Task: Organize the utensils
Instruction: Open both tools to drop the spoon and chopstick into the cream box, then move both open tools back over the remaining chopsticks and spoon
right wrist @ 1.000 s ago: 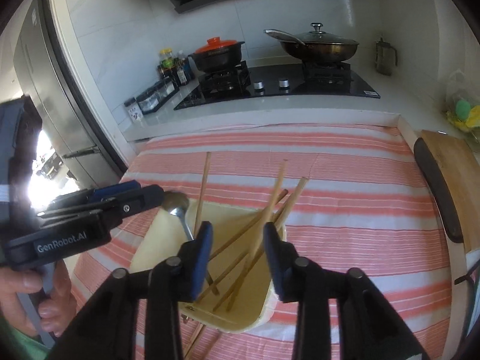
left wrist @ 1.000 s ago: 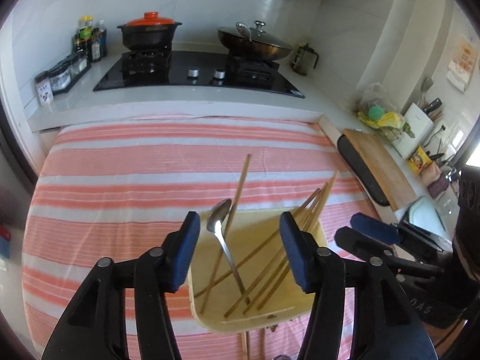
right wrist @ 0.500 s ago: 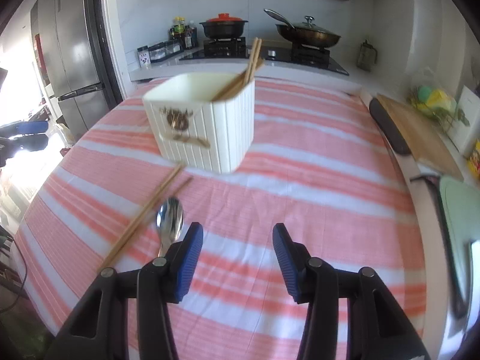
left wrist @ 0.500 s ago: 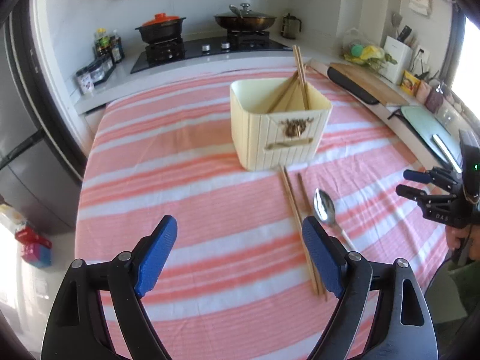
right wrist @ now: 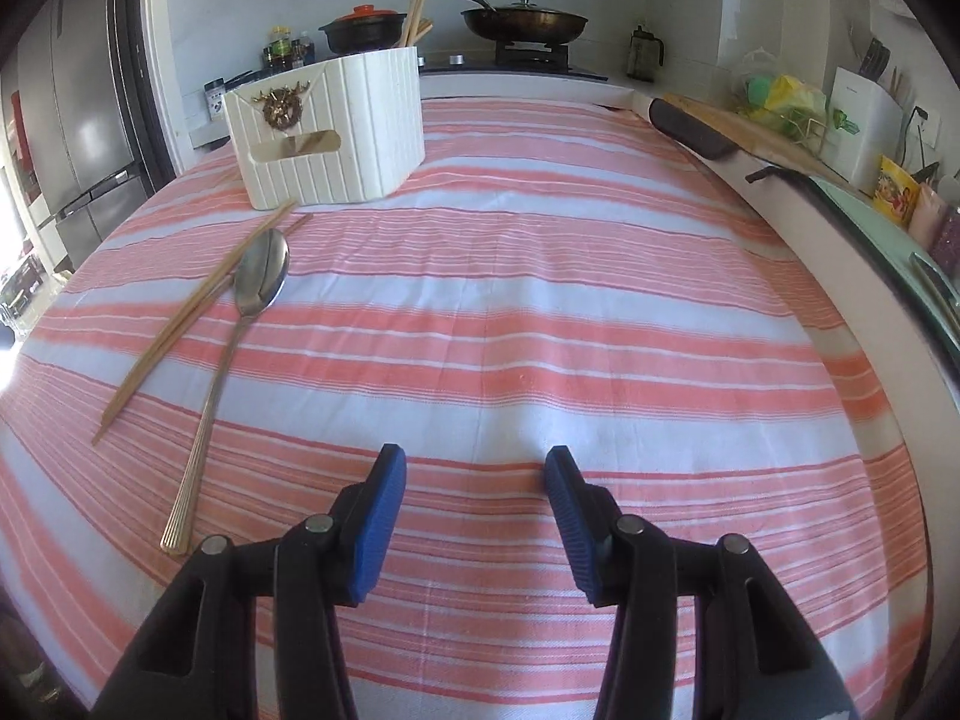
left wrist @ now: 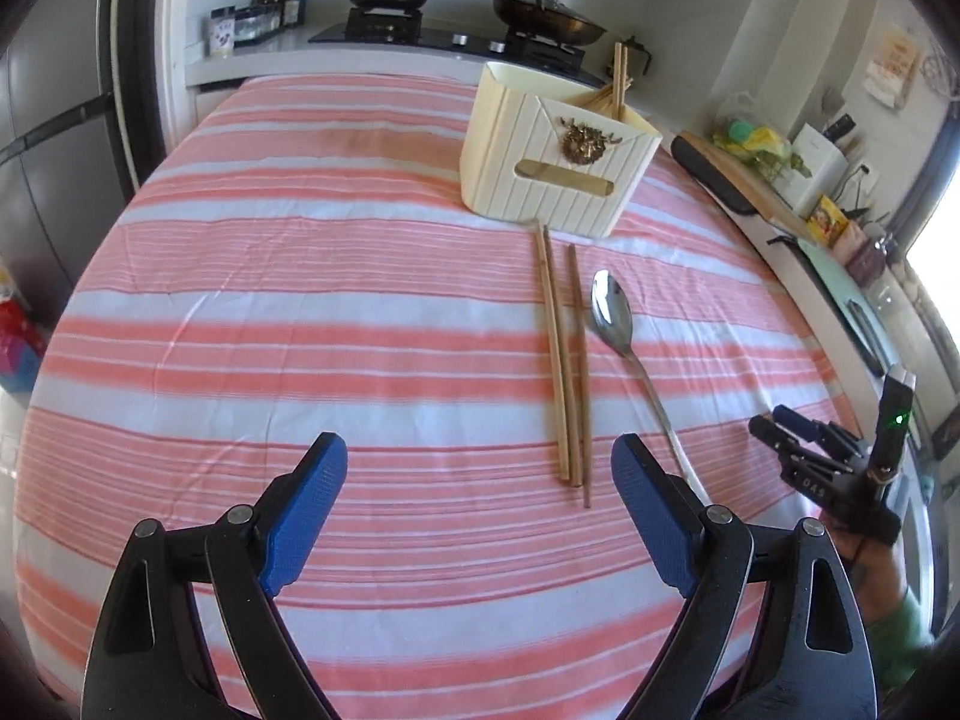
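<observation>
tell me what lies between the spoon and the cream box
Nothing but bare striped cloth. In the left wrist view the spoon bowl stops short of the box; the chopsticks lie beside it, tips nearly at the box's base.

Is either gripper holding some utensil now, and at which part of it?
Nothing is held. The left gripper and right gripper are open; spoon and chopsticks lie on the cloth.

A table under a pink-and-white striped cloth (right wrist: pixel 540 312) fills the near space. Beyond it at the far wall runs a white counter with a black hob (left wrist: pixel 444 39). A steel fridge (right wrist: pixel 66 120) stands at the left. Bright daylight enters from a window (left wrist: pixel 936 264) on the right, above a side counter.
</observation>
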